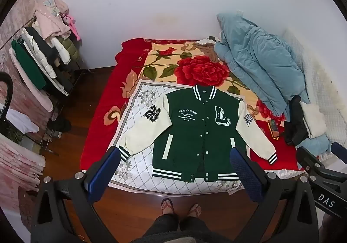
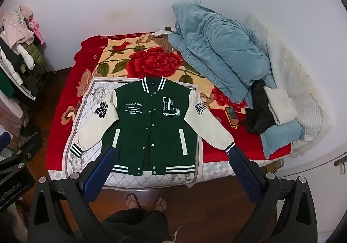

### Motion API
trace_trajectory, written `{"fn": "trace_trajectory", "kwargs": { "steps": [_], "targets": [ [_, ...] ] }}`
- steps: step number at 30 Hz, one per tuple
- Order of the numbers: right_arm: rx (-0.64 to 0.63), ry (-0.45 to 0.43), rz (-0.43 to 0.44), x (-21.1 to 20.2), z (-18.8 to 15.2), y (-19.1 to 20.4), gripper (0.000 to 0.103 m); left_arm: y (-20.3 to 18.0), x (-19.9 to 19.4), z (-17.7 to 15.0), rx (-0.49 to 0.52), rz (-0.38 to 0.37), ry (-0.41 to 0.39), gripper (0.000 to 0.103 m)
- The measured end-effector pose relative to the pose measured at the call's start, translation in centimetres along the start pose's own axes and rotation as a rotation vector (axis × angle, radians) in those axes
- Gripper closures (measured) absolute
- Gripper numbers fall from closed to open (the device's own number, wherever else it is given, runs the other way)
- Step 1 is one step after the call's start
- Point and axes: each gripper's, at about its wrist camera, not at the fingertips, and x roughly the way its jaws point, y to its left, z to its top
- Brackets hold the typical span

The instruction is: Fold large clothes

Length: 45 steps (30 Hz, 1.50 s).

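Standing at the foot of the bed (image 1: 97, 125), a person holds one claw in each hand above a jacket that waits to be folded. The bed takes most of the room, covered by a red blanket (image 1: 201, 69) with big roses, and a blue quilt (image 1: 256, 65) is heaped along its far right side. On the near part of the blanket lies a white cloth (image 1: 138, 156) with a diamond pattern, and the green jacket (image 1: 190, 134) rests on it, front side up, buttoned, collar toward the wall and hem toward the person. Both cream sleeves spread out and downward; the sleeve with the number reaches to the left, the other one goes over the cloth's edge onto the red blanket.

The left claw (image 1: 173, 171) hangs over the hem, released, its jaws wide with nothing between them. The right claw (image 2: 171, 165) is the same, wide and empty, above the hem and the right cuff. Neither touches the fabric yet.

I think the fold has not begun. To do it well, each claw should come down on a cuff or a shoulder seam, pinch only the sleeve layer, and bring the sleeve across the chest without dragging the body. The thick ribbed cuff (image 2: 229, 147) gives a good hold. A small orange device (image 2: 232, 118) lies near the right sleeve, so that side needs a little care.
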Motion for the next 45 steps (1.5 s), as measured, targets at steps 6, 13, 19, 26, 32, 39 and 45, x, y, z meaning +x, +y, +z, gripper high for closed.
{"fn": "trace_trajectory", "kwargs": {
  "steps": [6,13,19,26,32,39,45],
  "targets": [
    [0.004,-0.007,-0.005,-0.5,0.1,0.0,0.000,0.0,0.0,0.0,0.001,0.004,-0.010,0.000],
    [0.002,-0.011,-0.006,-1.0,0.1,0.0,0.000,0.0,-0.8,1.4,-0.002,0.003,-0.017,0.000],
    [0.001,-0.016,-0.006,-1.3,0.8,0.4,0.000,0.0,-0.8,1.4,-0.003,-0.002,-0.024,0.000],
    [-0.002,-0.021,-0.002,-2.5,2.1,0.6,0.000,0.3,-1.0,0.6,-0.001,-0.003,-0.035,0.000],
    [-0.007,-0.029,-0.001,-3.0,2.4,1.0,0.000,0.1,-1.0,0.6,-0.001,-0.003,-0.036,0.000],
    [-0.006,-0.032,0.000,-3.1,2.3,1.0,0.000,0.1,-1.1,0.8,-0.004,-0.005,-0.038,0.000],
    [-0.006,-0.034,-0.001,-3.1,2.3,0.9,0.000,0.0,-1.2,0.9,-0.001,-0.005,-0.040,0.000]
  ]
}}
